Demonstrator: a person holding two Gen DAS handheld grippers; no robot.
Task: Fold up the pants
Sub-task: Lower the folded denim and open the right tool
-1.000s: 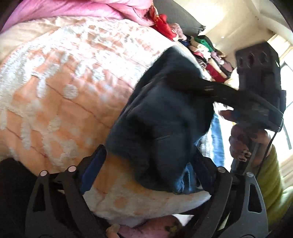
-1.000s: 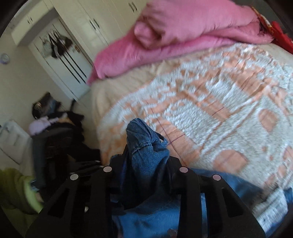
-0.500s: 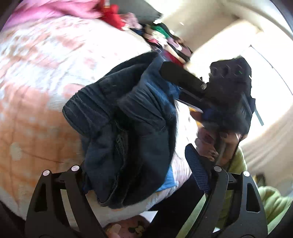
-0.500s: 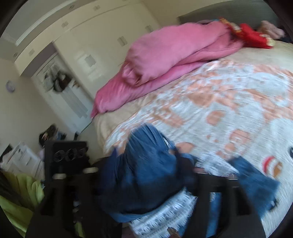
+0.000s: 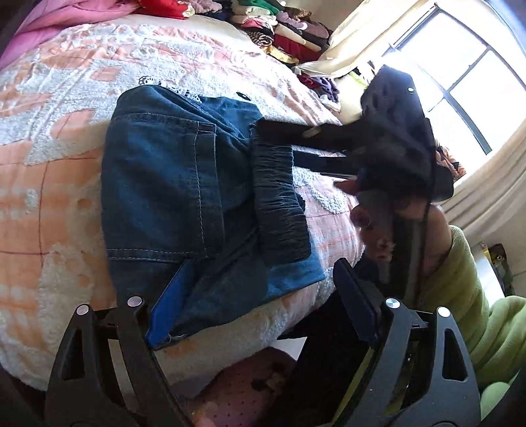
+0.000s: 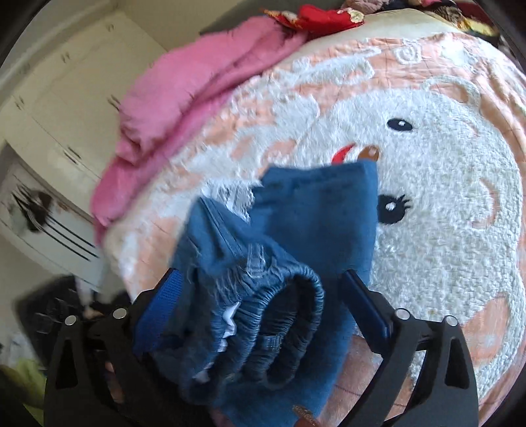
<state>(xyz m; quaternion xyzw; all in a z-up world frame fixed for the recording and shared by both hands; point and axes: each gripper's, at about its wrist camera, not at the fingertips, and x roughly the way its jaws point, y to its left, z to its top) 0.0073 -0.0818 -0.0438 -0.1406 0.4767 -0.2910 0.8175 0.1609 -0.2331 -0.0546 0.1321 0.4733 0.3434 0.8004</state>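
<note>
Folded blue denim pants (image 5: 184,197) lie on the orange-and-white bedspread (image 5: 49,164) near the bed's front edge. My left gripper (image 5: 259,315) is open, its jaws wide apart, with the pants' lower edge between them. The right gripper (image 5: 273,141) shows in the left wrist view, reaching in from the right at the elastic waistband (image 5: 279,203). In the right wrist view the right gripper (image 6: 263,302) is open, with the bunched waistband (image 6: 279,315) of the pants (image 6: 315,210) lying loose between its fingers.
A pink duvet (image 6: 197,75) is heaped at the head of the bed. Piles of clothes (image 5: 282,29) lie along the far side near the window (image 5: 460,82). White wardrobes (image 6: 65,108) stand beyond the bed. The person's green sleeve (image 5: 466,295) is at right.
The pants were held bunched and lifted; now they lie flat and folded on the bed. Both grippers have opened and let go, and the right gripper has swung over the bedspread.
</note>
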